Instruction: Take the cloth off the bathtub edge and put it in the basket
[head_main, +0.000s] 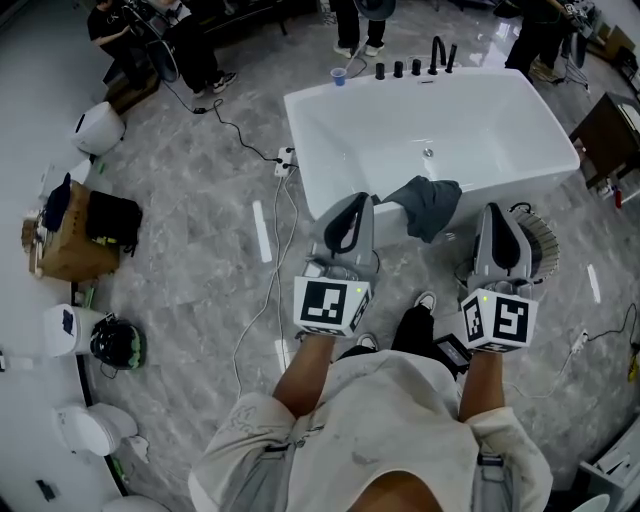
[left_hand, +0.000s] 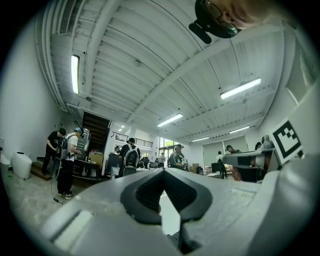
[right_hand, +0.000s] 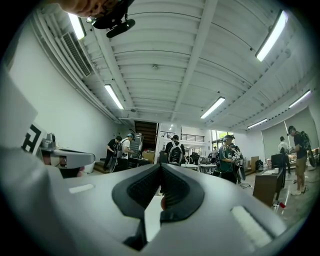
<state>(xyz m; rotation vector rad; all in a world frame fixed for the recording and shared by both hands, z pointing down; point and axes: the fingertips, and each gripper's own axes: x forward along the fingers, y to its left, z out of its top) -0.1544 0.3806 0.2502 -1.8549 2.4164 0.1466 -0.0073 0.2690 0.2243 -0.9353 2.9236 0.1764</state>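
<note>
1. Dark grey cloth hung over the near edge of the white bathtub, between both grippers.
2. Left gripper was clenched, with nothing between the jaws.
3. Right gripper was clenched and empty; the basket sat on the floor just beyond it.

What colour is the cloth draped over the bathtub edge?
The cloth is dark grey; the head view shows it best.

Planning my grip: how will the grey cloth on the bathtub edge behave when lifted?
Probably floppy: the cloth drapes in folds over the bathtub edge. Likely light, as it looks thin; pinched anywhere, the rest should hang down.
</note>
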